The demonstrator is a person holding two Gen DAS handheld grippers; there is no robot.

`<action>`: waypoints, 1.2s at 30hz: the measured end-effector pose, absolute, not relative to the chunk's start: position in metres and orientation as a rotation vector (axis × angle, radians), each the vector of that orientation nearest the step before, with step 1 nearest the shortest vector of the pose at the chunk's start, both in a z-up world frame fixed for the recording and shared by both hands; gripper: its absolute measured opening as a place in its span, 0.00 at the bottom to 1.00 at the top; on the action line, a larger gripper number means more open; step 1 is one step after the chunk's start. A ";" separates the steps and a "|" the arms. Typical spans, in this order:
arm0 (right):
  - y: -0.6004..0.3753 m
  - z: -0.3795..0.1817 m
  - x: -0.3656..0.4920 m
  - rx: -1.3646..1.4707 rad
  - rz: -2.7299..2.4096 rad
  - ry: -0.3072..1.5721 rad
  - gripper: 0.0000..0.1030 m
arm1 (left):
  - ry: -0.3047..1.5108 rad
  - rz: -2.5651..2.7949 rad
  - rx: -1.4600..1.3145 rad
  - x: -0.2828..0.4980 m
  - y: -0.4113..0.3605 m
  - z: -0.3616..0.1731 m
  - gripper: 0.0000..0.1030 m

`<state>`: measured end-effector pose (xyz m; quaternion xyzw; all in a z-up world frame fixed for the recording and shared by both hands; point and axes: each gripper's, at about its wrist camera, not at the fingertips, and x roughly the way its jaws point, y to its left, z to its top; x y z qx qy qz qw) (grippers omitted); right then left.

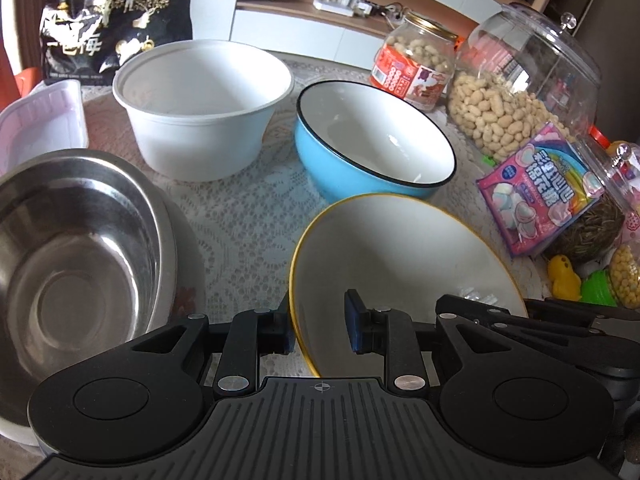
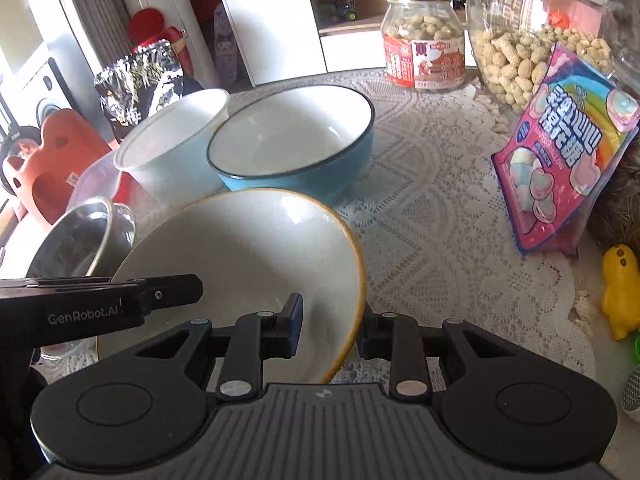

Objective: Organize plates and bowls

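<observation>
Covering the surface [image 2: 440,208] was a white lace cloth, and behind it stood white cabinets with an open wooden shelf [image 1: 304,4] holding small items too blurred to name. On the cloth, a white tub [image 1: 200,108] and a blue bowl [image 1: 372,140] sat side by side at the back, the blue bowl just beyond the yellow-rimmed bowl [image 1: 400,264]. A steel bowl [image 1: 76,248] sat to the left, near the yellow-rimmed one, with a pale plastic tray [image 1: 44,120] behind it and a black snack bag [image 1: 116,20] standing at the far left. Along the right edge crowded a labelled peanut jar [image 2: 424,52], a big clear jar [image 2: 540,32] of peanuts, a pink marshmallow bag [image 2: 568,152] leaning against it, and a yellow toy [image 2: 620,292].

The yellow-rimmed bowl was tilted, held between both tools. The left gripper [image 1: 320,332] had its fingers set narrow across the bowl's left rim, one pad inside and one outside, gripping it. The right gripper [image 2: 330,328] clamped the right rim the same way, fingers narrow on the wall. From the right wrist view, the left tool's black arm reached over the bowl's near left edge.
</observation>
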<state>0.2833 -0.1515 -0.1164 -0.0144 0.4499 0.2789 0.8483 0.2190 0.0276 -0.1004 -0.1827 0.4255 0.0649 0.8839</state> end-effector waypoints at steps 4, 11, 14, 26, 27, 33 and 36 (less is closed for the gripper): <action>-0.155 -0.117 0.281 -0.033 0.587 0.942 0.27 | 0.887 0.126 -0.384 0.220 0.028 -0.099 0.26; -0.156 -0.109 0.277 -0.026 0.582 0.904 0.27 | 0.911 0.109 -0.409 0.217 0.034 -0.099 0.26; -0.157 -0.110 0.279 -0.022 0.563 0.916 0.27 | 0.903 0.105 -0.404 0.212 0.035 -0.093 0.25; -0.164 -0.110 0.284 0.003 0.557 0.958 0.27 | 0.886 0.112 -0.371 0.204 0.039 -0.073 0.21; -0.169 -0.105 0.286 0.019 0.547 0.942 0.27 | 0.863 0.116 -0.370 0.203 0.042 -0.066 0.21; -0.185 -0.060 0.316 0.183 0.549 0.879 0.28 | 0.791 0.145 -0.528 0.238 0.082 -0.042 0.22; -0.170 -0.056 0.347 0.150 0.494 0.892 0.29 | 0.820 0.136 -0.626 0.270 0.104 -0.051 0.22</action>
